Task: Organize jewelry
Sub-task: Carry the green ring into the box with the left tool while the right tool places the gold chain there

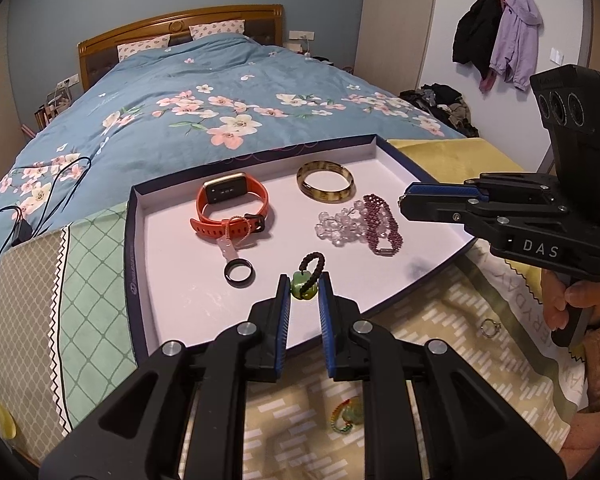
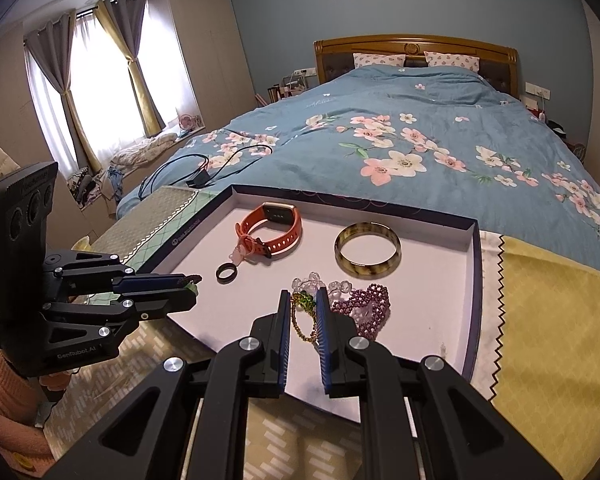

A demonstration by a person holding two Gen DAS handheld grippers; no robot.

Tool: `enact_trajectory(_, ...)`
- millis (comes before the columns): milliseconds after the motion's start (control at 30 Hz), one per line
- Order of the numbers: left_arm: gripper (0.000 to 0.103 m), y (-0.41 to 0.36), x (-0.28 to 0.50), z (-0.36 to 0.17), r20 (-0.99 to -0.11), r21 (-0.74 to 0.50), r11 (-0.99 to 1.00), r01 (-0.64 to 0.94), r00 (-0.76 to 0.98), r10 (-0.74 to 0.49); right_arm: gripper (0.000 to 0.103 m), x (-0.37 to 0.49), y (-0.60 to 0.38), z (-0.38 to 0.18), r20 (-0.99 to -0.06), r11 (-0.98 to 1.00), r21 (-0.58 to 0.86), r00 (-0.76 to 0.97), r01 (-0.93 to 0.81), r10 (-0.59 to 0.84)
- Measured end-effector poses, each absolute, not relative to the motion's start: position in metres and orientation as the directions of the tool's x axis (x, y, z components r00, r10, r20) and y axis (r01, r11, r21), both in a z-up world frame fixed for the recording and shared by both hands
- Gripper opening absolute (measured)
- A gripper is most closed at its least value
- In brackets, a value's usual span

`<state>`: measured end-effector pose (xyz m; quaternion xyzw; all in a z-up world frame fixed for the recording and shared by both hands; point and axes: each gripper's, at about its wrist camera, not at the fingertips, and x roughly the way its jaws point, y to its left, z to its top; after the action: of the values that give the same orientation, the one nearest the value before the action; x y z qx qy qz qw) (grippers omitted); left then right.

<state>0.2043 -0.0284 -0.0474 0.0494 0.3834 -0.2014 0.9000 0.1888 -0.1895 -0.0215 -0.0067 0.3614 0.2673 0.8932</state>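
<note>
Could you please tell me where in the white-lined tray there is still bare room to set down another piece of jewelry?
The shallow white-lined tray is bare along its near-left side, below the black ring, and in the near-right corner, below the purple beaded bracelet. The middle is crowded: orange smartwatch, amber bangle and clear bead bracelet sit close together.

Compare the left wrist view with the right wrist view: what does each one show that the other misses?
Only the left wrist view shows the coats on wall hooks, a small silver ring and a green charm on the cloth outside the tray. Only the right wrist view shows the curtained window. Both show the tray, orange watch, bangle and black ring.
</note>
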Motion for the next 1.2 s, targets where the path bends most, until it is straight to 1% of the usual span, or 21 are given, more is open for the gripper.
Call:
enact_trajectory(833,0.015,-0.033,0.224,-0.064,-0.742,-0.037,0.924,0.381,0.608,-0.281,0.011,0.208,-0.171,-0.048,-0.72,0.864,0.125,0.555,-0.487,0.417)
enact_trajectory(1200,0.015,-0.042,0.233,-0.073,-0.76,-0.012,0.923,0.384,0.596,-0.258,0.011,0.21,-0.162,-0.054,-0.733,0.862,0.095,0.551,-0.497,0.399)
